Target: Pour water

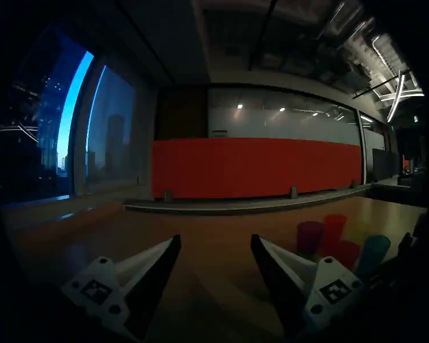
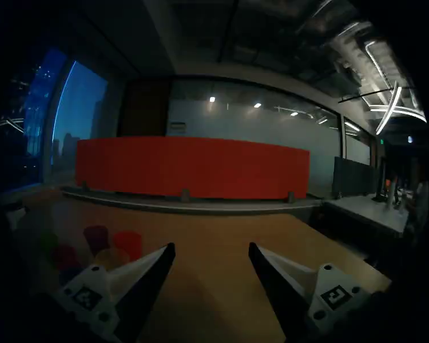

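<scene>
Pouring looks not yet begun: the left tool (image 1: 215,238) and right tool (image 2: 211,246) both gape empty, short of the cups (image 1: 333,227) standing on the worktop (image 1: 220,226).

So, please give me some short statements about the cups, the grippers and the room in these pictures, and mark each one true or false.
1. The left gripper and the right gripper are both open, with nothing between their fingers. True.
2. The left gripper holds the teal cup. False: the cup stands on the table, apart from the gripper, at the right of the left gripper view.
3. A red panel stands behind the far edge of the table. True.
4. The red cup and the purple cup lie on their sides. False: both stand upright.
</scene>
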